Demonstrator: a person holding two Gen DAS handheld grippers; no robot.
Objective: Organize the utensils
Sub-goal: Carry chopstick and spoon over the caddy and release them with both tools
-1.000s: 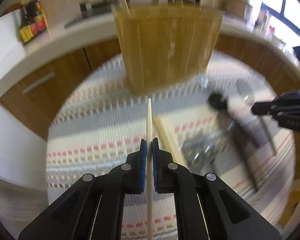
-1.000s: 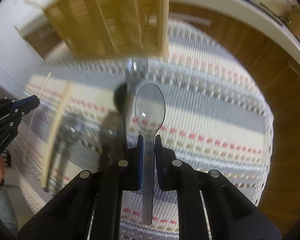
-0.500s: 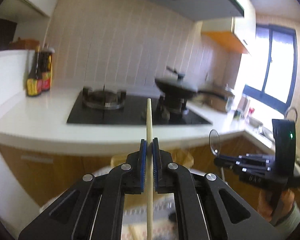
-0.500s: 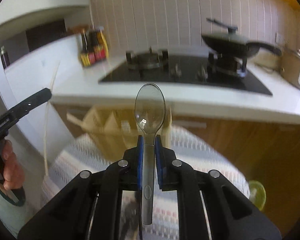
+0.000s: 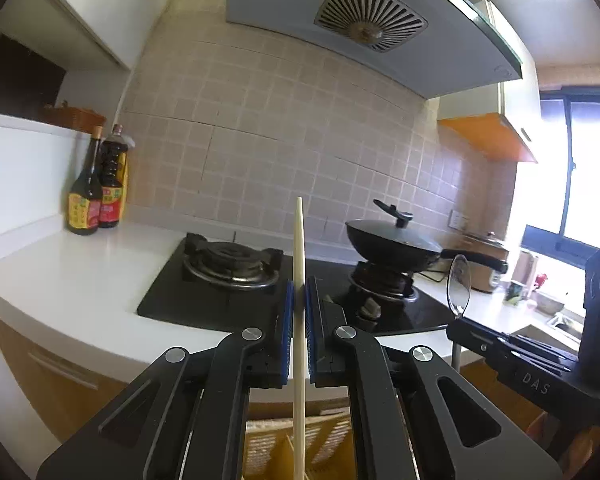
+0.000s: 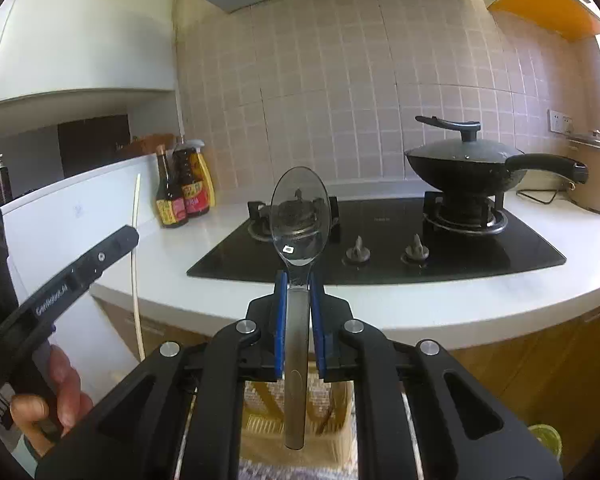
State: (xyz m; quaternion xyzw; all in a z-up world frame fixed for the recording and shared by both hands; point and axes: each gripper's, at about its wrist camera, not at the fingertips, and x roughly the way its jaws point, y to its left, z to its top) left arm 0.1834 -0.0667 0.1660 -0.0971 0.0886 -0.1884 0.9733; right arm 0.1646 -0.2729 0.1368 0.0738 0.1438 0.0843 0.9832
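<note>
Above the woven holder (image 6: 296, 420), the left gripper (image 5: 298, 320) is clamped tight on an upright chopstick (image 5: 299, 264), while the right gripper (image 6: 298, 312) is closed snugly around the handle of a clear spoon (image 6: 299, 220), bowl up. Either utensil could pivot in its narrow grip and miss the holder's compartments, glancing off the dividers.

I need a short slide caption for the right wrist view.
Right gripper holds a spoon upright above the wicker holder, facing the stove.
</note>
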